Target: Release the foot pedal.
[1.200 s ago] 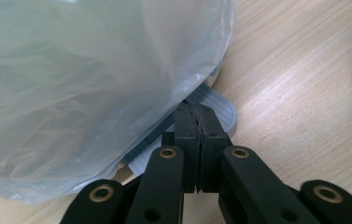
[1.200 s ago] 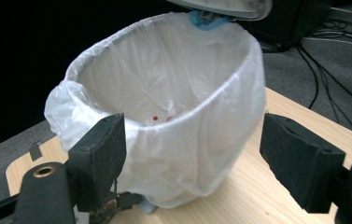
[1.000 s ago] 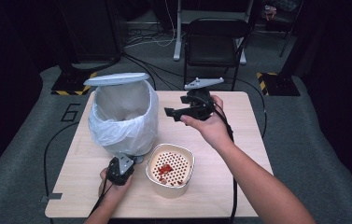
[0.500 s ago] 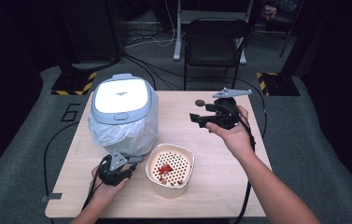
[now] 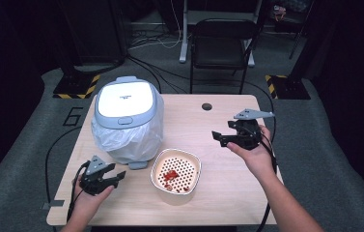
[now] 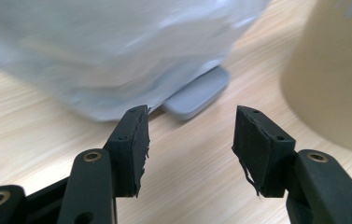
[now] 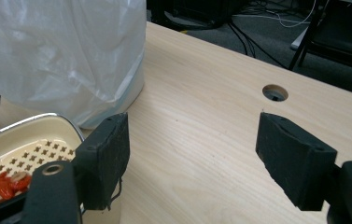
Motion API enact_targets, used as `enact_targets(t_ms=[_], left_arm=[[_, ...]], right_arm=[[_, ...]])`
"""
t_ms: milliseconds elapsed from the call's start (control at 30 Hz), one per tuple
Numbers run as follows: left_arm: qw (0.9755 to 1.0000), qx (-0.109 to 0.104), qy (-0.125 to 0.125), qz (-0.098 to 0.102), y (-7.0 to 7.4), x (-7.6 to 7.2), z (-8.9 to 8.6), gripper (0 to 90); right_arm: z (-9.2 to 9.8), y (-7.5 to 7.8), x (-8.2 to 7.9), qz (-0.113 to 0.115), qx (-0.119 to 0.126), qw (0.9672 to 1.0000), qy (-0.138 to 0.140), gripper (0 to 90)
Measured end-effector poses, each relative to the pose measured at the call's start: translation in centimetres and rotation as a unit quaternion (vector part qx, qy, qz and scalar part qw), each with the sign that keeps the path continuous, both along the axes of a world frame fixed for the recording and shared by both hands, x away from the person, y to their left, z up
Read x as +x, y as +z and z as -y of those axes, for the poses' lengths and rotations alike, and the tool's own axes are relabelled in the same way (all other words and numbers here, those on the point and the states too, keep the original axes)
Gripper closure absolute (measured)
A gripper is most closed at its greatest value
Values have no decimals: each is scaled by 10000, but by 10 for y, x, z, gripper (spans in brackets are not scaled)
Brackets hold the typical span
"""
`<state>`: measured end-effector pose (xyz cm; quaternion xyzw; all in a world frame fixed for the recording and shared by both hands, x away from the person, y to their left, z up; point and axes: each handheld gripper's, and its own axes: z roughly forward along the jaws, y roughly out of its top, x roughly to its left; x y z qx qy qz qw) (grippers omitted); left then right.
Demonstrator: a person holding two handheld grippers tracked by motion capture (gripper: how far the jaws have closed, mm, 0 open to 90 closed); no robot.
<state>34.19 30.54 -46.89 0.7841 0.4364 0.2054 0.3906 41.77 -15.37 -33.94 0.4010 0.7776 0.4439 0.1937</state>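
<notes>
The left gripper (image 6: 190, 149), its empty jaws just opening to a moderate gap, faces the lidded bin's grey foot pedal (image 6: 197, 92) just ahead of them, while the right gripper (image 7: 192, 163) hovers wide and empty beside the strainer bowl (image 7: 47, 128).

From the high view you look forward and down over the whole counter (image 5: 203, 130), far enough back to take in the folding chair (image 5: 223, 46) and floor beyond it. Your left gripper view sits low, just above the wood, facing along its own jaws at the foot pedal (image 6: 196, 92) of the bag-lined pedal bin (image 6: 117, 46), very near. Your right gripper view rides higher, looking across the counter past its jaws. Both gripper views share the bin and the cream strainer bowl (image 7: 19, 144), and the high view takes in both as well.
</notes>
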Motion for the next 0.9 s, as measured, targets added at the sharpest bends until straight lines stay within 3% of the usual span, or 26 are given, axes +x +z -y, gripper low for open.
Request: enact_targets(t_ms=[67,233,467,667,733,900], left_arm=[[9999,119,71,48,-1,-1,-8,451],[9994,-46,348,-18,-9,-2,-25,434],[9984,-167,524,-116,-20,3,-44,423],[9973,-208,700,-96,-26,7,-52,412],[9972,-169,699,-182,-27,7,-54,407],[9958,-361,810,-215,-34,9,-58,391]], right_arm=[[3,-8,-1,-23,57,10000,-54,259],[10,-27,-5,-62,30,9998,-193,258],[21,-60,-12,-134,15,9989,-453,265],[31,-87,-18,-208,-125,9971,-718,265],[34,-94,-20,-198,-180,9963,-814,265],[39,-110,-25,-238,-311,9947,-949,265]])
